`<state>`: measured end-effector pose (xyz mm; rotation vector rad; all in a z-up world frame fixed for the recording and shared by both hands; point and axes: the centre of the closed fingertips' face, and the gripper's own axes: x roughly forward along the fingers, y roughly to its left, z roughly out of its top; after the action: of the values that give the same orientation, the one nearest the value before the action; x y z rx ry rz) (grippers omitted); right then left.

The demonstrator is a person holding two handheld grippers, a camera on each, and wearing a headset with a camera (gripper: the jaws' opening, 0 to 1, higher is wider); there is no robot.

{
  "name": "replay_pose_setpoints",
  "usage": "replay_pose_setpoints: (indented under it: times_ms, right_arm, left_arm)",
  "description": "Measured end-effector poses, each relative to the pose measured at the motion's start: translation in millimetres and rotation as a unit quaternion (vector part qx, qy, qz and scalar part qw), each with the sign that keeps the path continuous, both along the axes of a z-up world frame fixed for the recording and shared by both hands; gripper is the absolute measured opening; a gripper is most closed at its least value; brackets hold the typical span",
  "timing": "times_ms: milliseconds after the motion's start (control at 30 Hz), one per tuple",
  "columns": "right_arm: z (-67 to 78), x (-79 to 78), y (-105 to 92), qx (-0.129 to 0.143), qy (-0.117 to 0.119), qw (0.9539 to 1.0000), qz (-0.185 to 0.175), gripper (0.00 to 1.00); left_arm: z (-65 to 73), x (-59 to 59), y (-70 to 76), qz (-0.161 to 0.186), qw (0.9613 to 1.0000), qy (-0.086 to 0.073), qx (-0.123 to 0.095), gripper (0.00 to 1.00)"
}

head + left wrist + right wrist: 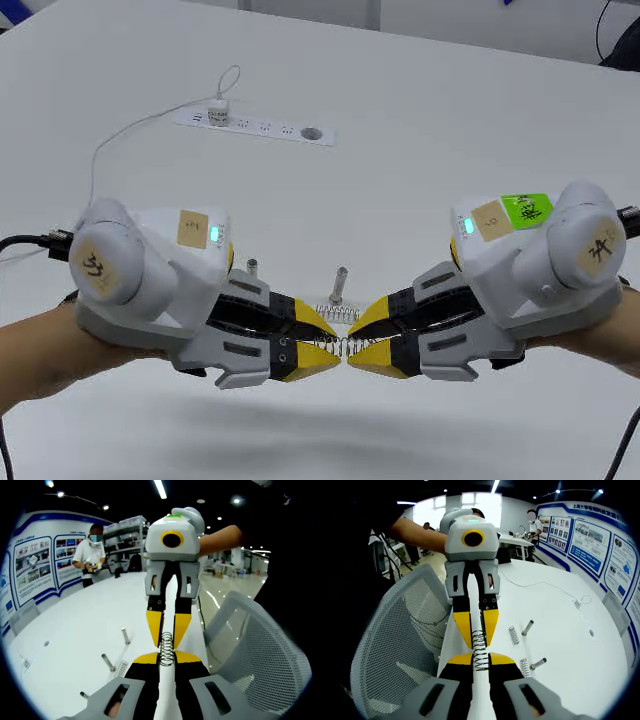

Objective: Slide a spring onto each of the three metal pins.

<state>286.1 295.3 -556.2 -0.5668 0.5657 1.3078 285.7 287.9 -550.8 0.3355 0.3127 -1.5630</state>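
My left gripper (334, 345) and right gripper (352, 343) meet tip to tip low over the white table (420, 160). A short metal spring (345, 348) spans between them, and each gripper is shut on one end of it. In the left gripper view the spring (166, 649) runs from my own jaws up into the right gripper (167, 630). The right gripper view has the same spring (479, 651) reaching the left gripper (476, 632). Upright metal pins (339, 285) (252, 267) stand just behind. A second spring (340, 313) lies by the nearer pin.
A white power strip (265, 128) with a plug and cable lies farther back on the table. A grey mesh chair (250, 645) (400, 645) stands at the table's near edge. Loose springs (513, 635) (524, 667) lie beside pins (527, 627) (538, 663). A person (92, 555) stands far off.
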Motion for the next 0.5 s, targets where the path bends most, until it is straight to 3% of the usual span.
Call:
replay_pose_setpoints:
  times_ms: [133, 200, 333, 500]
  right_arm:
    - [0.7, 0.5, -1.7, 0.009, 0.006, 0.9999, -0.006, 0.13]
    - [-4.7, 2.8, -8.2, -0.006, 0.001, 0.9999, -0.009, 0.15]
    - [-2.7, 2.8, -9.4, 0.020, 0.010, 0.9995, -0.020, 0.13]
    - [-3.3, 1.5, -8.7, 0.026, 0.022, 0.9991, -0.024, 0.11]
  left_arm:
    - [3.0, -0.3, -0.4, -0.003, 1.0000, 0.004, -0.005, 0.09]
    - [5.6, -1.1, -1.2, -0.005, 0.9999, 0.006, -0.010, 0.09]
    - [6.6, 1.4, -1.0, -0.001, 0.9999, 0.005, -0.011, 0.09]
    - [6.1, 0.6, -1.7, -0.005, 0.9999, 0.008, -0.012, 0.09]
